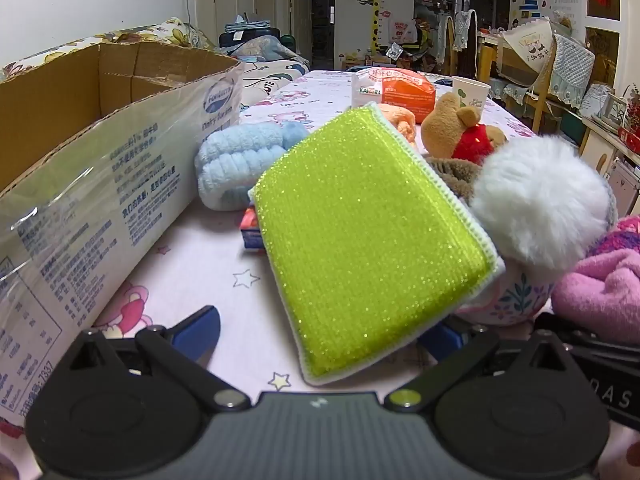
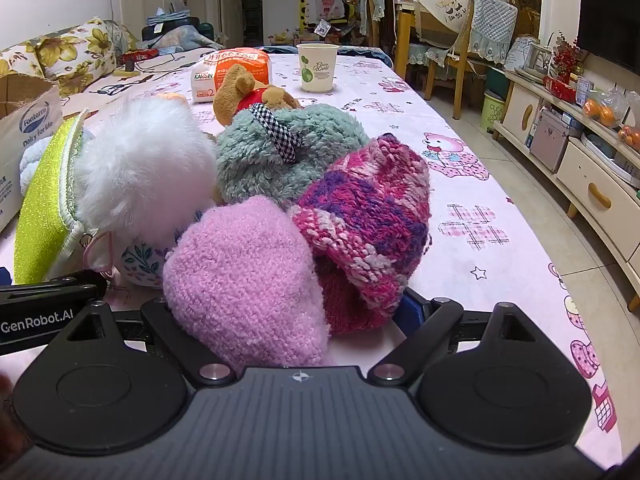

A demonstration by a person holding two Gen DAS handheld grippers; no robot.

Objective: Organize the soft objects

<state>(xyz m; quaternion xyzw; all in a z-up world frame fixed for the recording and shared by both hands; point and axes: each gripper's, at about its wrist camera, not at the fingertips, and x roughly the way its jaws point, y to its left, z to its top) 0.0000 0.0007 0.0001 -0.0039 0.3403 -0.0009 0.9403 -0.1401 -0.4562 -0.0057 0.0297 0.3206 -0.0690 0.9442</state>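
Heaped on the worktop (image 2: 460, 128), soft things were gathered, presumably for boxing. The green sponge (image 1: 360, 236) was seen tilted between the left claw's (image 1: 320, 336) wide-spread, empty jaws, the cardboard box (image 1: 100, 152) leftward. Only the right view showed the pink knit pieces (image 2: 248, 276) between the right claw's (image 2: 280, 308) equally wide, ungripping jaws.

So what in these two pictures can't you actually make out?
- Left wrist view: the red and blue packet is mostly hidden under the green sponge.
- Left wrist view: the cardboard box floor is hidden by its wall.
- Right wrist view: the right gripper fingertips are covered by the pink mitten.
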